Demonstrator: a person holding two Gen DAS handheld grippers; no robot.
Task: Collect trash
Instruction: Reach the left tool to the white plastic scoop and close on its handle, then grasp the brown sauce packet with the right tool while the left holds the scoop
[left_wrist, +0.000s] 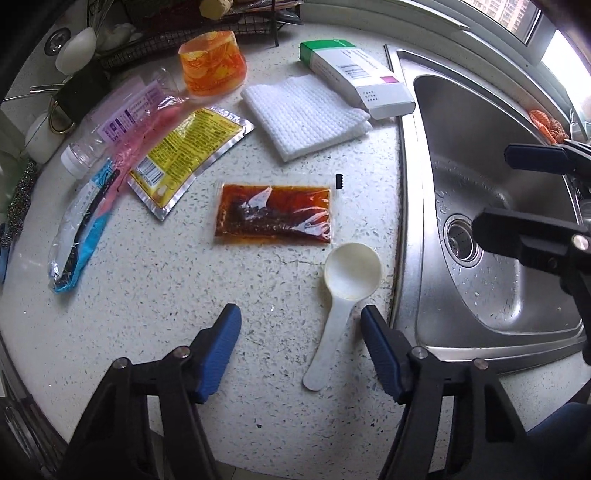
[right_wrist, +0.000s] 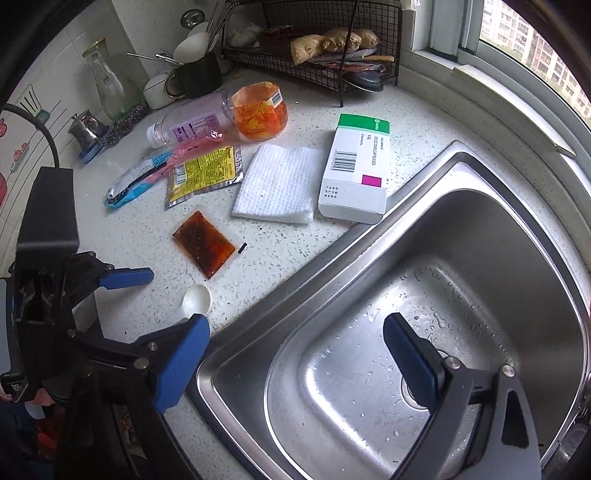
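Trash lies on the speckled counter: a red sauce packet (left_wrist: 275, 214) (right_wrist: 204, 243), a white plastic scoop (left_wrist: 343, 291) (right_wrist: 194, 299), a yellow foil packet (left_wrist: 188, 155) (right_wrist: 205, 175), a blue and pink wrapper (left_wrist: 79, 236) (right_wrist: 136, 182), a folded white paper towel (left_wrist: 304, 116) (right_wrist: 277, 184), a white and green medicine box (left_wrist: 358, 79) (right_wrist: 358, 170), an orange plastic cup (left_wrist: 212, 62) (right_wrist: 260, 110) and a clear bottle (left_wrist: 107, 136) (right_wrist: 188, 123). My left gripper (left_wrist: 301, 325) is open and empty above the counter, its right finger beside the scoop handle. My right gripper (right_wrist: 295, 336) is open and empty over the sink.
A steel sink (left_wrist: 491, 229) (right_wrist: 424, 325) takes up the right side. A black wire rack (right_wrist: 325, 51) with ginger, a dark utensil mug (right_wrist: 197, 77), a glass bottle (right_wrist: 107, 85) and a steel scourer (right_wrist: 123, 123) stand along the back wall. A small black chip (left_wrist: 338, 182) lies by the sauce packet.
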